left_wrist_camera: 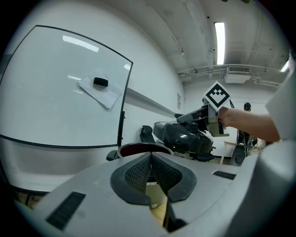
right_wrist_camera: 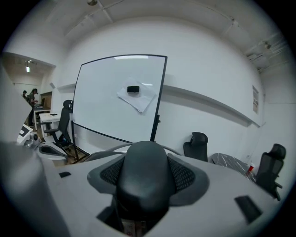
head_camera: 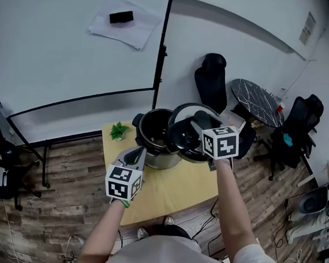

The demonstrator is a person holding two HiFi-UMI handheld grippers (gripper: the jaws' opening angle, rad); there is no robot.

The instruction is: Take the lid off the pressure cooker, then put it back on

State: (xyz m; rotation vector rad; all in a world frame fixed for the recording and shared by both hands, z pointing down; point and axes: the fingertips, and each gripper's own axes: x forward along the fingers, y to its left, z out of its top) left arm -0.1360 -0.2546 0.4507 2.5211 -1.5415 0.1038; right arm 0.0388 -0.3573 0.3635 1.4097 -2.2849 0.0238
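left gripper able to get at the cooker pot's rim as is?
Probably yes. The left gripper sits just in front of the pot with nothing between, and the right gripper holds the lid off to the side. Its jaws are together, so they'd need opening first.

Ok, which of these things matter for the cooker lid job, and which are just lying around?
Part of the job: pressure cooker, open on the yellow table; lid, held off it by the right gripper; left gripper, shut, beside the cooker.
Just lying about: small green plant; whiteboard; black office chair; round marbled table.
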